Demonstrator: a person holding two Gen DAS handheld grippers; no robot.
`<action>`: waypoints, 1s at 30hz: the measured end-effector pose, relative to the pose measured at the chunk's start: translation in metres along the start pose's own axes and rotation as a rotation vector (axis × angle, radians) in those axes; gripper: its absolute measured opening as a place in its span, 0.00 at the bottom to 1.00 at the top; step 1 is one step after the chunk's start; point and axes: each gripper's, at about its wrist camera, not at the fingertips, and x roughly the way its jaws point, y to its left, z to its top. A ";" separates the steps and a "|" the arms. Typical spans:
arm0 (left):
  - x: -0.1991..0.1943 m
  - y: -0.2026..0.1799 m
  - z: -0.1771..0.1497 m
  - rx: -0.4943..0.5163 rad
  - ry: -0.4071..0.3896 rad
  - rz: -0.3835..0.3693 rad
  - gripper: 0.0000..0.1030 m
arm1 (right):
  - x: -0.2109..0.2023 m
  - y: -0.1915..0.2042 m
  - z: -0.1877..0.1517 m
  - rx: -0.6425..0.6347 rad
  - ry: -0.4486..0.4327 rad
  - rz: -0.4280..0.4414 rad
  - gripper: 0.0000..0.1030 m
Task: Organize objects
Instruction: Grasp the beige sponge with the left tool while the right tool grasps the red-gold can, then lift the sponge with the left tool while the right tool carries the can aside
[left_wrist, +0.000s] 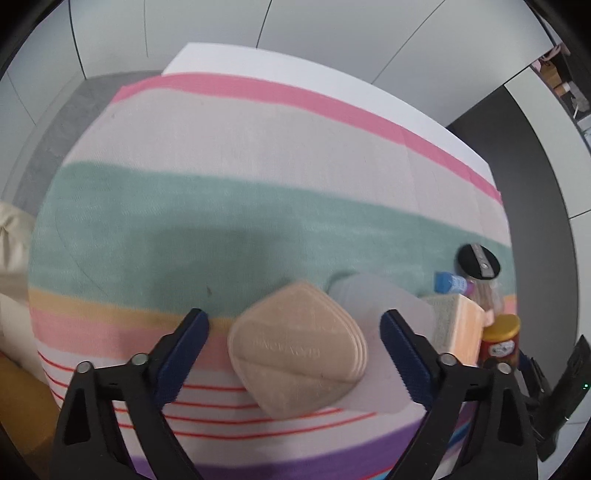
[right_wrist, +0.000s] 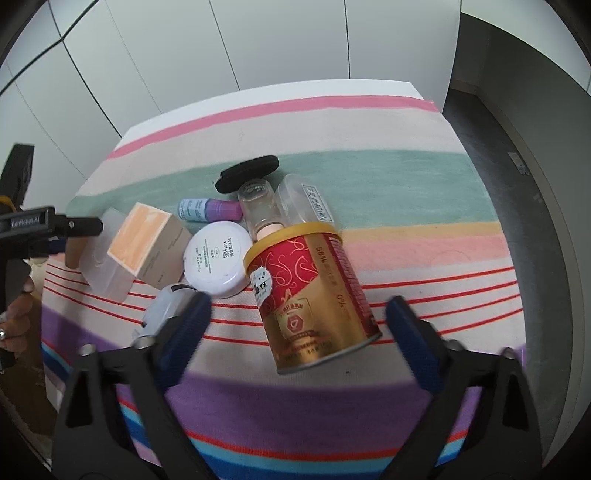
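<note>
- Striped cloth (left_wrist: 236, 206) covers the tabletop; pale wall panels behind.
- Our left gripper (left_wrist: 295, 354) is spread wide around a beige sponge (left_wrist: 295, 350), pads not touching it. It sits by the near edge on a frosted box (left_wrist: 369, 306).
- Our right gripper (right_wrist: 299, 332) is also apart, straddling the red-gold can (right_wrist: 314, 295) lying tilted near the near edge.
- Clutter behind the can: white jar (right_wrist: 218, 262), orange-topped box (right_wrist: 147, 243), small bottle (right_wrist: 207, 208), black lid (right_wrist: 247, 171).
- Judgement: center pads on the can's body before closing; it may roll.
- Far half and right side of the cloth look open for placing.
</note>
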 end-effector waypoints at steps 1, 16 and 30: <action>-0.001 -0.002 -0.001 0.006 -0.014 -0.012 0.73 | 0.002 0.001 -0.001 -0.006 0.015 -0.008 0.57; -0.016 -0.010 -0.001 0.030 -0.030 -0.023 0.18 | -0.012 -0.007 -0.005 0.023 0.027 -0.006 0.56; -0.064 -0.035 -0.013 0.120 -0.097 0.196 0.16 | -0.058 0.005 0.014 -0.004 0.004 -0.053 0.55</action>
